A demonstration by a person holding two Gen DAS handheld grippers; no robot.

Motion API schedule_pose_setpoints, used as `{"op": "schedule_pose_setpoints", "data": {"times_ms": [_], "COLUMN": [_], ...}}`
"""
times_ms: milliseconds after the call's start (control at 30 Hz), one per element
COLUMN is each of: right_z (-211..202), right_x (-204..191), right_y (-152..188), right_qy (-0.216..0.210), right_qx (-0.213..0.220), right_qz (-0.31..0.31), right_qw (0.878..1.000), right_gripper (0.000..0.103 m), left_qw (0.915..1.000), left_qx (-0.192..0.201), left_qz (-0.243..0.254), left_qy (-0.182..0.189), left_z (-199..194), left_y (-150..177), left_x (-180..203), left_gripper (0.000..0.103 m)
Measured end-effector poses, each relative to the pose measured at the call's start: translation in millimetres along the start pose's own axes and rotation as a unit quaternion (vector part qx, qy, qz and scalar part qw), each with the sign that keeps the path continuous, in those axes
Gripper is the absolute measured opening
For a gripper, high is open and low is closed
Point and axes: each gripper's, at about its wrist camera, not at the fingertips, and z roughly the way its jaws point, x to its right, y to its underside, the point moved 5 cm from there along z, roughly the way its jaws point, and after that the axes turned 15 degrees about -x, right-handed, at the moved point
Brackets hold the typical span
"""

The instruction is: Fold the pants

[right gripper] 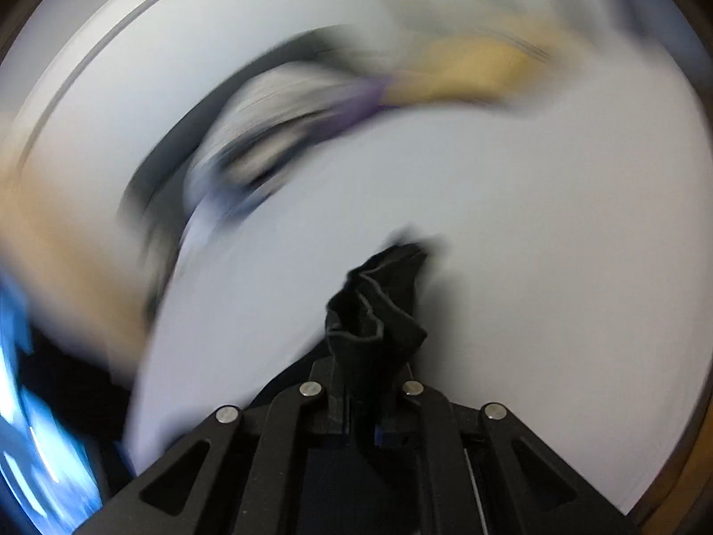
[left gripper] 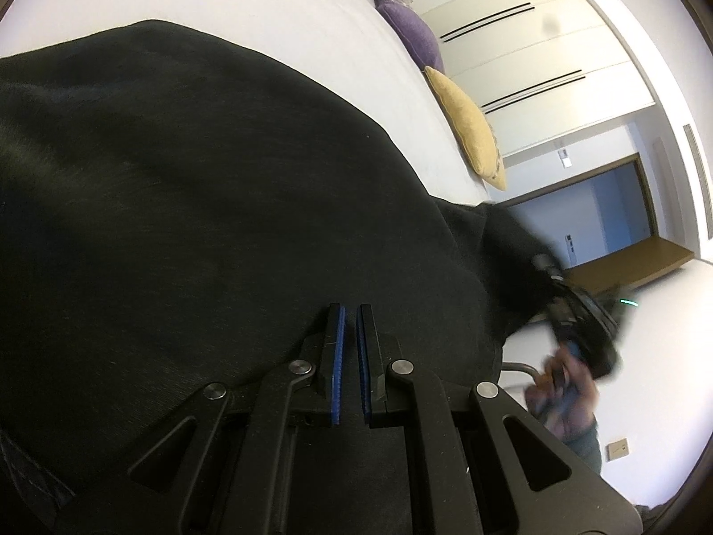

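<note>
On the white bed sheet [left gripper: 276,4] the black fabric pants [left gripper: 187,187] lie spread wide, and over them the left gripper [left gripper: 350,312] hovers with its blue-padded fingers [left gripper: 339,339] drawn almost together, nothing between them. At the right gripper [right gripper: 373,356] the fingers are clamped on a bunched fold of the black cloth, though the view is badly blurred. A mustard-yellow cushion [left gripper: 468,127] and a purple cushion [left gripper: 410,31] sit at the bed's far edge.
</note>
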Motion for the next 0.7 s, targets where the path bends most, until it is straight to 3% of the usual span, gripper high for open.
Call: {"op": "schedule_pose_setpoints", "data": {"times_ms": [33, 67, 133, 200, 333, 400, 567, 633, 700], "right_z": [6.3, 22.8, 55.9, 80.3, 78.8, 77.3, 62.2, 57.2, 48.5], "right_x": [-27.4, -61.2, -89.5, -96.8, -95.6, -96.9, -112.7, -121.0, -132.2], "right_y": [8.1, 26.6, 58.1, 78.7, 77.0, 79.3, 80.8, 83.3, 85.5], "right_qy": [0.01, 0.032, 0.075, 0.111, 0.119, 0.133, 0.174, 0.192, 0.211], "right_qx": [-0.018, -0.056, -0.107, -0.126, -0.116, -0.11, -0.067, -0.047, -0.021], "right_qz": [-0.059, -0.138, -0.216, -0.236, -0.227, -0.243, -0.255, -0.267, -0.282], "right_qw": [0.998, 0.988, 0.968, 0.957, 0.96, 0.955, 0.949, 0.943, 0.936], "right_gripper": [0.008, 0.008, 0.007, 0.007, 0.007, 0.007, 0.007, 0.008, 0.008], "left_qw": [1.0, 1.0, 0.9999, 0.9999, 0.9998, 0.9996, 0.9991, 0.9987, 0.9974], "left_qx": [0.001, 0.002, 0.002, 0.001, -0.001, 0.0, 0.007, 0.008, -0.006], "left_qz": [-0.002, -0.004, -0.005, -0.009, -0.018, -0.026, -0.036, -0.04, -0.055], "left_qy": [0.003, 0.005, 0.009, 0.01, -0.001, -0.008, 0.022, 0.03, 0.046], "left_z": [-1.3, -1.4, -3.9, -6.2, -13.5, -10.5, -14.7, -15.5, -12.8], "left_y": [0.3, 0.0, -0.4, -0.8, 0.0, 0.9, -0.9, -2.9, -4.4], "left_x": [-1.6, -3.3, -6.6, -9.7, -10.2, -7.3, 16.9, 23.9, 24.2], "left_gripper": [0.006, 0.006, 0.006, 0.006, 0.006, 0.01, 0.084, 0.092, 0.092]}}
